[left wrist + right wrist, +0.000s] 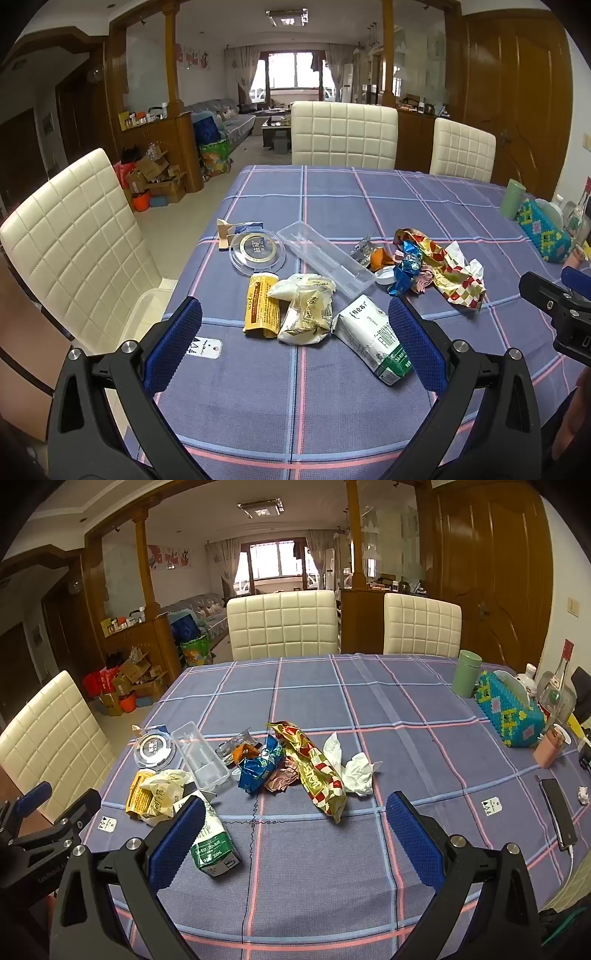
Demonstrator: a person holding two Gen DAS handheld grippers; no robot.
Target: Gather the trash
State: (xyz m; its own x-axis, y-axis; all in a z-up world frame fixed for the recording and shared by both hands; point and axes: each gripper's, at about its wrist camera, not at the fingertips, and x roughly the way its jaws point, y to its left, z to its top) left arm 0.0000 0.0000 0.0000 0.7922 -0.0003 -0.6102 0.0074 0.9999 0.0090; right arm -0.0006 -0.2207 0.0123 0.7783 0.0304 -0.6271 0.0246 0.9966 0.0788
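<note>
Trash lies scattered on the blue checked tablecloth (332, 199). A crushed white-and-green milk carton (373, 339) lies nearest, beside a cream plastic bag (306, 314) and a yellow packet (260, 306). Behind them are a clear round lid (257, 249), a clear long tray (325, 258), a blue wrapper (406, 267) and a red-and-gold wrapper (450, 273). My left gripper (291, 328) hangs open above the near pile, empty. My right gripper (295, 827) is open and empty, with the milk carton (212, 843) by its left finger and the red-and-gold wrapper (317, 771) and white tissue (354, 768) ahead.
Cream padded chairs (343, 133) stand at the far side and one (70, 236) at the left. At the right edge stand a green cup (466, 677), a beaded tissue box (511, 712), a bottle (556, 698), a pink cup (551, 747) and a phone (557, 812).
</note>
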